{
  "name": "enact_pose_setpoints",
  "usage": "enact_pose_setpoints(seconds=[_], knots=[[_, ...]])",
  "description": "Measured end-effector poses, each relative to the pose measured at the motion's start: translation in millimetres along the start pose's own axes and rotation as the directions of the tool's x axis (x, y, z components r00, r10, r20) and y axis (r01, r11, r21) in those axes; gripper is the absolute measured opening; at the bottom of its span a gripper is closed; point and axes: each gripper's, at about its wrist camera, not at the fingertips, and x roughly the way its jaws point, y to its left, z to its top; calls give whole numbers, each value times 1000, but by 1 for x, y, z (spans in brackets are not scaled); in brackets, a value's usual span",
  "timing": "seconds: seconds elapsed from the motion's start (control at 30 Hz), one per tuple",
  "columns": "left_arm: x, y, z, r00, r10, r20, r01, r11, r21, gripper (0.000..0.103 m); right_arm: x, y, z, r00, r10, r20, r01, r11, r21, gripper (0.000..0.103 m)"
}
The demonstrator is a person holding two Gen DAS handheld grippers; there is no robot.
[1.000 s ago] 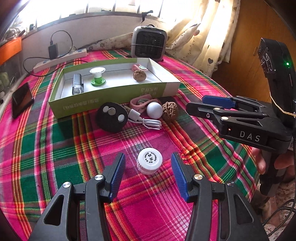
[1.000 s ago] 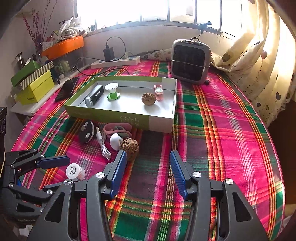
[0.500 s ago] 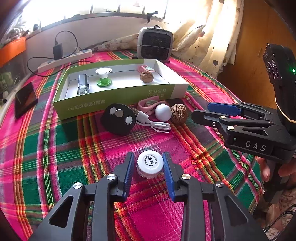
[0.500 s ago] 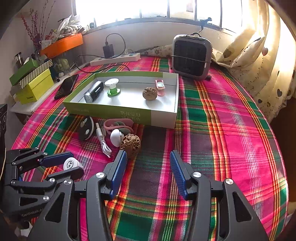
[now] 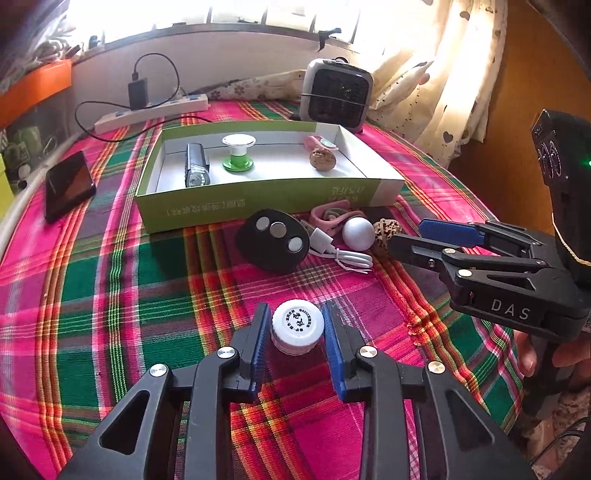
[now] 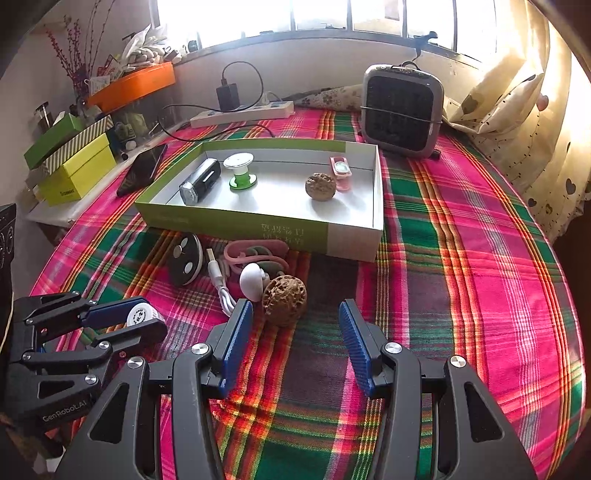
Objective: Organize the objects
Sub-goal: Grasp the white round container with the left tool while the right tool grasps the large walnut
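White bottle cap (image 5: 297,326) is clamped between the just-closed jaws of left tool (image 5: 296,343); right tool (image 6: 295,343) is held half open, empty

Bright window (image 6: 332,18), heart-print curtain (image 6: 535,122), plaid tablecloth (image 6: 480,258), orange shelf (image 6: 133,85)

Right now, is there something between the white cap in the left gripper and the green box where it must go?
Yes. The left gripper is shut on the white cap. Between it and the green box lie a black disc and a white cable on the cloth, just before the box's front wall.
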Motion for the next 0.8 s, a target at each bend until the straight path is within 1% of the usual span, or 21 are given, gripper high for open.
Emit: enact_pose_setpoints(seconds=[0.37, 0.67, 0.73, 0.77, 0.8], knots=[[3, 6, 4, 1000, 10, 2, -10, 1000, -20, 26, 19, 0, 6, 999, -9, -33, 9, 1000, 4, 50], [5, 7, 7, 1000, 11, 2, -11, 1000, -27, 27, 23, -2, 5, 999, 4, -39, -4, 1000, 16, 50], [5, 7, 7, 1000, 10, 2, -10, 1000, -27, 27, 23, -3, 5, 999, 8, -36, -7, 1000, 19, 45], [5, 7, 7, 1000, 11, 2, -11, 1000, -27, 27, 23, -3, 5, 999, 12, -35, -11, 1000, 18, 40], [5, 7, 7, 1000, 11, 2, -11, 1000, -27, 27, 23, -2, 5, 999, 14, -35, -14, 1000, 16, 38]])
